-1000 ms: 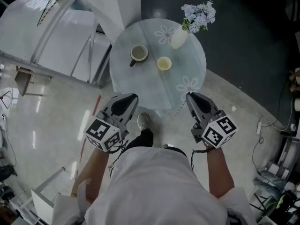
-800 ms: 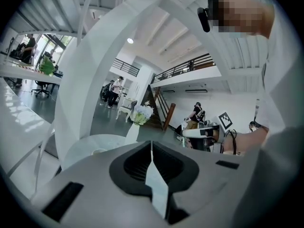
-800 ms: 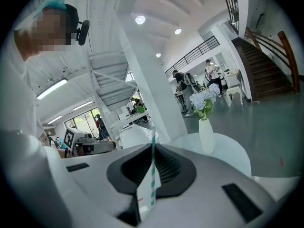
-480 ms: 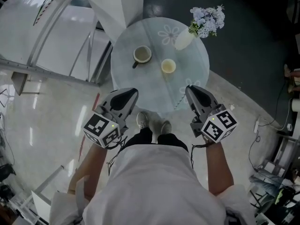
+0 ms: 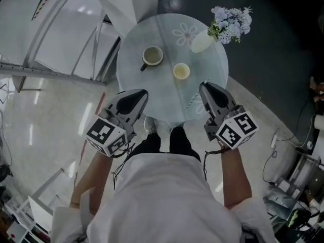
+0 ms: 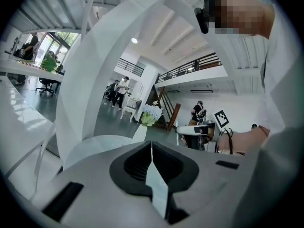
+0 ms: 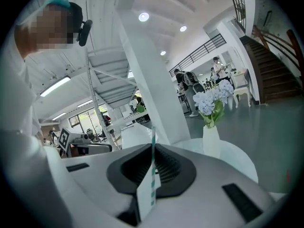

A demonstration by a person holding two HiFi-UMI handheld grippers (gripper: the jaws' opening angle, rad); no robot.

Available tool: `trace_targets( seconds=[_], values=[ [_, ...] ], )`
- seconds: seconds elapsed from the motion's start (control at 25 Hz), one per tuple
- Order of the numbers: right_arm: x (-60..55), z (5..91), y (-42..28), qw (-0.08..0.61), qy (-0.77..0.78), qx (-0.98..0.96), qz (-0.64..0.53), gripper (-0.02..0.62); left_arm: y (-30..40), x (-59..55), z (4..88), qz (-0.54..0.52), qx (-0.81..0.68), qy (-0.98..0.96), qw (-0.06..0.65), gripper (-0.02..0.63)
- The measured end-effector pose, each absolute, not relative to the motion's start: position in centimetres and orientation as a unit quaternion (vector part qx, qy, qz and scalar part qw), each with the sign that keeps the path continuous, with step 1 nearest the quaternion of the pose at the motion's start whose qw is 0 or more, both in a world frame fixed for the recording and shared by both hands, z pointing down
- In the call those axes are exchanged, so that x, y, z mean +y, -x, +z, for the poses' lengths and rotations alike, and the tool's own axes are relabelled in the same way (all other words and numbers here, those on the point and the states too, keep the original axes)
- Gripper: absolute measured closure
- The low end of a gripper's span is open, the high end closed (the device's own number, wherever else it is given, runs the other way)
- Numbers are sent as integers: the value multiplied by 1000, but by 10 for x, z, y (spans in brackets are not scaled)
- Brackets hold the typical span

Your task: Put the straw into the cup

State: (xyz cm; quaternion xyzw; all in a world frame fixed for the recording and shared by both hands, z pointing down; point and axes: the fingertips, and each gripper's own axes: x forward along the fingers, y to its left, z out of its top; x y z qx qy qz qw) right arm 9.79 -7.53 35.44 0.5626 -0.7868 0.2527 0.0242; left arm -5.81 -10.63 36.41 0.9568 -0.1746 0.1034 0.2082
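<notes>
A small pale cup (image 5: 181, 71) stands near the middle of the round glass table (image 5: 152, 92), and a mug (image 5: 151, 56) with a handle stands to its left. My right gripper (image 5: 203, 87) hovers over the table's near right edge, shut on a green-and-white striped straw (image 7: 152, 156). The straw sticks out past the jaws and shows faintly as a dashed line, the straw (image 5: 191, 104), in the head view. My left gripper (image 5: 141, 93) is over the near left edge. Its jaws are together, and nothing I can make out is between them in the left gripper view (image 6: 151, 144).
A white vase (image 5: 202, 42) of pale blue flowers (image 5: 232, 23) stands at the table's far right; the same vase (image 7: 211, 139) shows ahead in the right gripper view. A white slanted structure (image 5: 66, 29) is left of the table. My legs are against the near edge.
I have stepped closer to the table. Both grippers have moved forward from the floor side and now reach over its near edge. The jaws look unchanged.
</notes>
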Motion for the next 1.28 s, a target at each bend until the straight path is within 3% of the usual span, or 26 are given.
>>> trace_targets(
  seconds=[1.28],
  values=[
    [-210, 414, -106, 76, -426, -875, 217, 558, 17, -156, 413, 117, -306, -912, 249, 577]
  ],
)
